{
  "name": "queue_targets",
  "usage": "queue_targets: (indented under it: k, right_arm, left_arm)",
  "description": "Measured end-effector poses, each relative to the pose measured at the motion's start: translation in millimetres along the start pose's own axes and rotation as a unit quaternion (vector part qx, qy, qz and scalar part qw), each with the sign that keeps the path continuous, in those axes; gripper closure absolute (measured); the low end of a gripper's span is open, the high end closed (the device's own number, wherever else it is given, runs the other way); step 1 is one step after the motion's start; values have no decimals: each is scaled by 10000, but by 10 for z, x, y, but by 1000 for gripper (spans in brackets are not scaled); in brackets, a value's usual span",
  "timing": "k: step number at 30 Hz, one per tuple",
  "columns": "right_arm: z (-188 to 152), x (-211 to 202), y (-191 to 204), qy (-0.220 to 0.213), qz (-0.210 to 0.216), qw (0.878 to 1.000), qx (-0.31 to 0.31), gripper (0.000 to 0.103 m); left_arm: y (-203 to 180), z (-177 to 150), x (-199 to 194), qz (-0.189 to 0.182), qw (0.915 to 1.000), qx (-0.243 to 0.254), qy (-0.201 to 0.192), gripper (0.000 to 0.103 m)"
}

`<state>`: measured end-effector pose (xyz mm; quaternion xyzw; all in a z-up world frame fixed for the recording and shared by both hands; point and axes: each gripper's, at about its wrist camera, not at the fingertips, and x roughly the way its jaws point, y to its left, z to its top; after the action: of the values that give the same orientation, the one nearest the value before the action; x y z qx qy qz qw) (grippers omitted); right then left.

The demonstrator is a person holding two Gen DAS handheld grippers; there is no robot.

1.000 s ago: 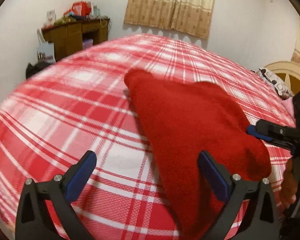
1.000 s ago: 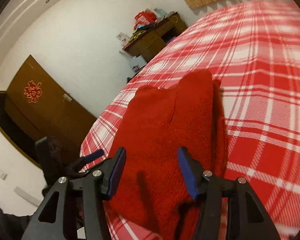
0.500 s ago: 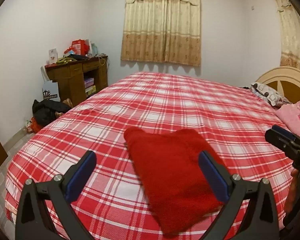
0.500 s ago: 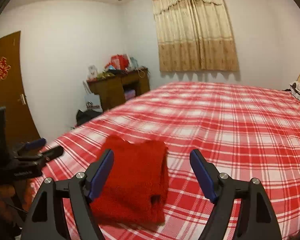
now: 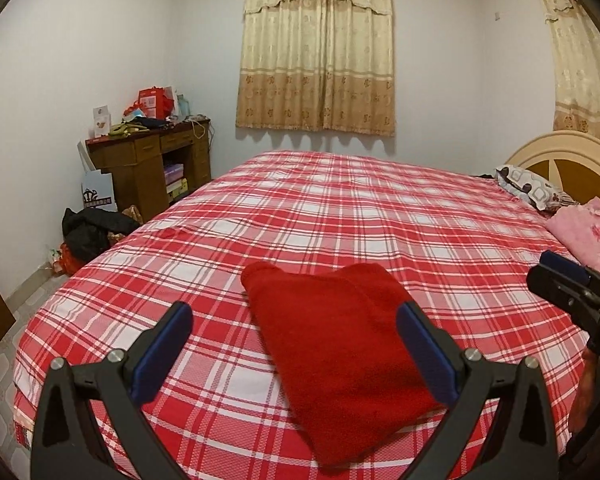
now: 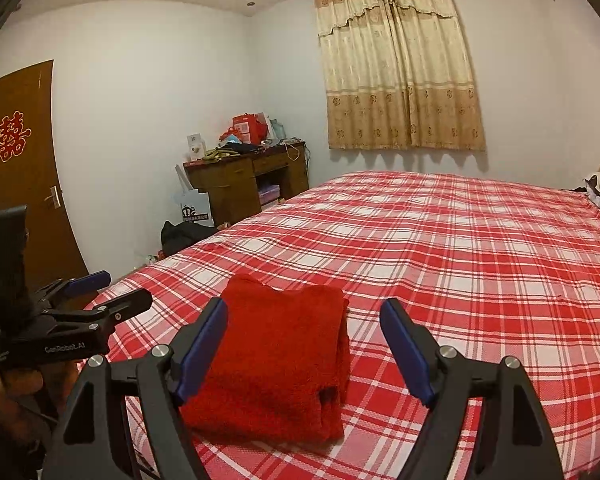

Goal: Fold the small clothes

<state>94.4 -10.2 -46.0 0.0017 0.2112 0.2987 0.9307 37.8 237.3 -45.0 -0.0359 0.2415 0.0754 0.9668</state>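
Note:
A folded red fleece garment (image 5: 336, 352) lies flat near the front edge of the red plaid bed (image 5: 360, 216); it also shows in the right wrist view (image 6: 276, 364). My left gripper (image 5: 296, 344) is open and empty, held above and in front of the garment. My right gripper (image 6: 304, 344) is open and empty, also raised clear of the garment. The right gripper's body shows at the right edge of the left wrist view (image 5: 572, 292), and the left gripper shows at the left of the right wrist view (image 6: 72, 316).
A wooden desk (image 5: 148, 160) with clutter stands at the far left wall, with a dark bag (image 5: 92, 232) on the floor beside it. A pillow (image 5: 528, 188), a pink blanket (image 5: 588, 232) and the headboard (image 5: 568, 160) are at the right. A brown door (image 6: 16, 176) is at the left.
Both grippers have pulled back and up from the garment, which was close under them a second ago. The right gripper's jaws have opened wider. The garment lies still.

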Motion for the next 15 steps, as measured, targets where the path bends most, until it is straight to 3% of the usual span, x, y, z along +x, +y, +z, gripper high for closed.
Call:
queue_targets:
  k: [15]
  right_arm:
    - [-18, -19, 77, 45, 85, 9999, -43, 24]
  left_arm:
    - [-31, -25, -2, -37, 10000, 36, 22, 0]
